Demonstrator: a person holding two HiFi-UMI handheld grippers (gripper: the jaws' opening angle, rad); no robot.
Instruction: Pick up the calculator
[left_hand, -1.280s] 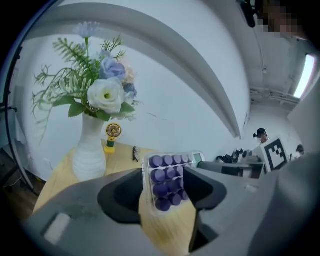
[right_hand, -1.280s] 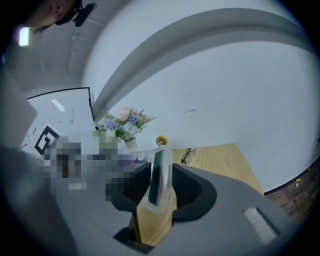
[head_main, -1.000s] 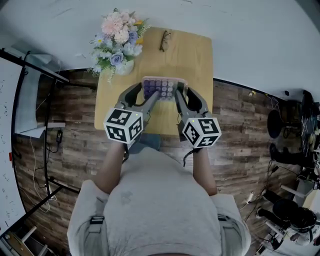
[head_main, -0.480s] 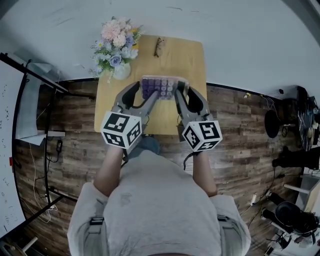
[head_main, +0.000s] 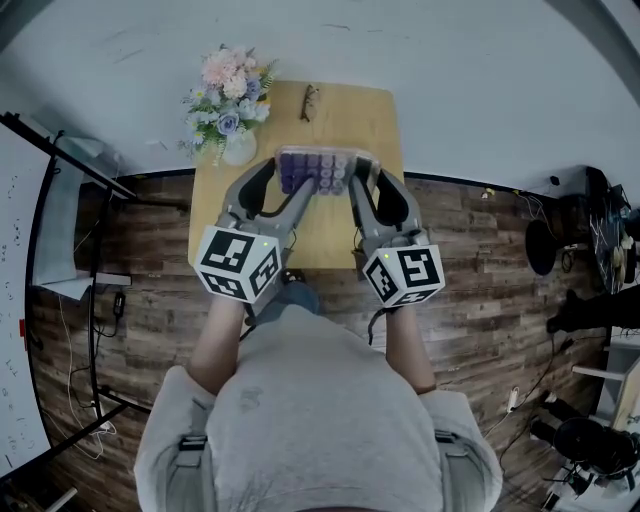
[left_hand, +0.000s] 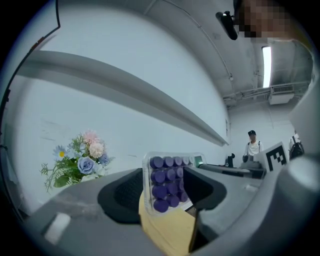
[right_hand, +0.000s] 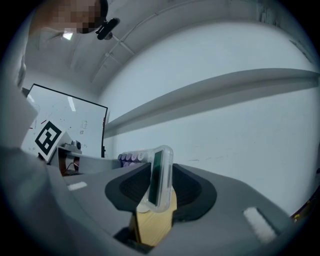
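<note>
We hold the calculator (head_main: 316, 170) above the table (head_main: 345, 115) between both grippers. Our left gripper (head_main: 297, 183) is clamped on its purple-key end and our right gripper (head_main: 362, 180) on its display end, pads pressing the case. Flowers (head_main: 225, 105) stand at ten o'clock from it; glasses (head_main: 308, 101) lie at twelve.
</note>
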